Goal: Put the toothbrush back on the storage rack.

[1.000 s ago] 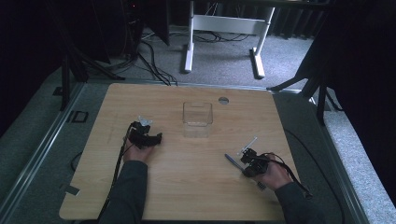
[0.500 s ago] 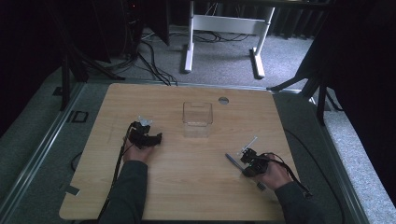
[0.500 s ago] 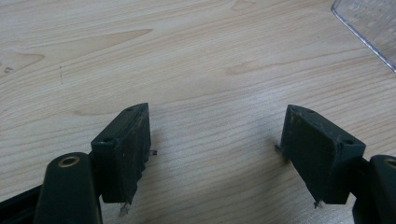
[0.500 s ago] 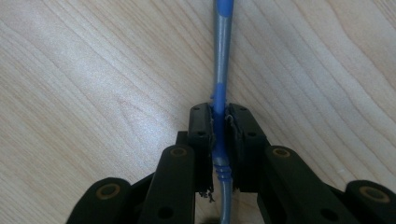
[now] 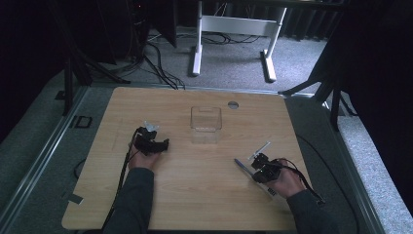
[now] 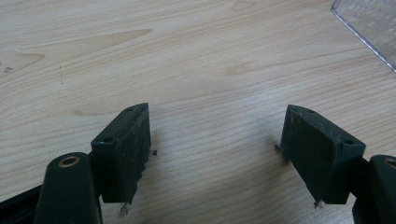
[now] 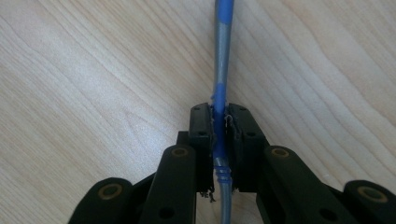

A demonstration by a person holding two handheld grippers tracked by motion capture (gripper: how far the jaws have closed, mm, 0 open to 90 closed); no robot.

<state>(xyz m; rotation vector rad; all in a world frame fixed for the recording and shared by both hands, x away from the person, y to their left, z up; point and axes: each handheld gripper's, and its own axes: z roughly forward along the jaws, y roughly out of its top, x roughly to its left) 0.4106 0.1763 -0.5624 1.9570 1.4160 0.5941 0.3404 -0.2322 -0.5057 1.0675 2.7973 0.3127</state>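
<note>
- Clamped the right gripper [image 7: 219,112] shut on the pen [image 7: 221,60]; pinched the blue-and-grey barrel between both pads, with no gap left on either side.
- Took up only a last sliver of closing over the past second; kept the hand where it had been, low over the table [image 5: 195,195] near the front right.
- Seen from the high view, lay the pen [image 5: 242,167] flat on the wood, poking out ahead of the right gripper [image 5: 254,168] toward the middle of the table; not yet lifted, as far as could be judged.
- Left the pen in the same place and at the same slant as a second before.
- Held the left gripper [image 6: 217,126] wide apart over bare wood, with nothing between the pads; rested [image 5: 151,142] to the left of the clear box [image 5: 206,108], unmoved as well.
- Stood the clear box [image 6: 373,23] empty at the centre back, well apart from the pen.
- Meant, in all likelihood, that the grasp was finished and the lift could begin; probably called for a carry toward the box.
- Worth watching: a thin round barrel held near one end, liable to swivel in the pads once off the table.
</note>
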